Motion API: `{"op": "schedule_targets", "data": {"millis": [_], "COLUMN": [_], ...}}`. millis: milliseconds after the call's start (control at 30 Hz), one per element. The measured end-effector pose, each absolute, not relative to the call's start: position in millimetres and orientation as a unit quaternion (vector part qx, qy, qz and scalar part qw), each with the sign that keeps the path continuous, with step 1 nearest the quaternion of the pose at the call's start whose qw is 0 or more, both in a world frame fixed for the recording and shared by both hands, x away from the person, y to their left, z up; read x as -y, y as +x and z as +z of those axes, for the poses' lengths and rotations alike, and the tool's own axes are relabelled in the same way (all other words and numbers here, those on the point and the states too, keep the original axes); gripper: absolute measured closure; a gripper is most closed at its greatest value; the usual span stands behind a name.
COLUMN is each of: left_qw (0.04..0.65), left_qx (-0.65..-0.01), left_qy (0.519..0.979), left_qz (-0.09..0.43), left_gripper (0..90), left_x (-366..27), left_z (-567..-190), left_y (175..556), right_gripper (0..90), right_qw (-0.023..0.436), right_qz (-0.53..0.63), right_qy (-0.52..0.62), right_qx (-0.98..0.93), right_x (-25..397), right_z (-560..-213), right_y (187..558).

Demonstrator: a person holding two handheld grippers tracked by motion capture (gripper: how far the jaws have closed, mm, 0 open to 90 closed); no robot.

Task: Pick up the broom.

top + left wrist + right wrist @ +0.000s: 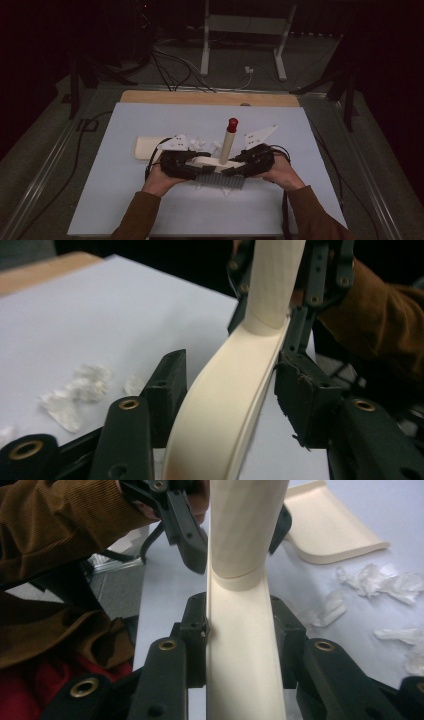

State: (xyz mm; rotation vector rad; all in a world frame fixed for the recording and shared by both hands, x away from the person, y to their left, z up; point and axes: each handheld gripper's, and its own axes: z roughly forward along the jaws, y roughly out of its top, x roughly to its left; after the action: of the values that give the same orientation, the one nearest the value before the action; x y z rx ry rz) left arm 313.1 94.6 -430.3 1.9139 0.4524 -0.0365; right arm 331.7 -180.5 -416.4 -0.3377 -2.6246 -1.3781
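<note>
Both tongs, left (202, 161) and right (235, 165), clamped on cream base (212, 162) near bench's front edge. Risk: uneven lift tips upright post (227, 145).

Wooden table (210, 98) covered by a pale blue-white sheet (150, 200), the bare wood edge showing along the far side. On the sheet: cream tray (142, 147) at centre left, crumpled bits of white plastic (385, 585) beside it, and a grey ribbed block (220, 181) near the front.
</note>
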Motion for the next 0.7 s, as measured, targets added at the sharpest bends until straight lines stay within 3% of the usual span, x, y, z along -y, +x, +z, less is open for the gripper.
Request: {"op": "schedule_targets", "data": {"millis": [200,300,400,700], "left_qw": [0.567,0.565,0.556,0.545], "left_qx": [-0.237,-0.265,-0.296,-0.362], "left_qy": [0.789,0.780,0.773,0.742], "left_qz": [0.016,0.048,0.081,0.150], "left_gripper": [40.0,24.1,21.5,1.2], "left_x": [-111,-123,-134,-174], "left_z": [-427,-426,-427,-432], "left_y": [312,309,305,292], "right_gripper": [67.9,67.9,67.9,67.9], "right_qw": [0.061,0.050,0.044,0.017], "right_qz": [-0.461,-0.466,-0.467,-0.482], "right_qy": [-0.134,-0.151,-0.156,-0.178], "right_qx": [0.875,0.870,0.869,0.858], "right_x": [184,189,191,197], "right_z": [-416,-417,-417,-413], "right_y": [333,335,335,336]}}
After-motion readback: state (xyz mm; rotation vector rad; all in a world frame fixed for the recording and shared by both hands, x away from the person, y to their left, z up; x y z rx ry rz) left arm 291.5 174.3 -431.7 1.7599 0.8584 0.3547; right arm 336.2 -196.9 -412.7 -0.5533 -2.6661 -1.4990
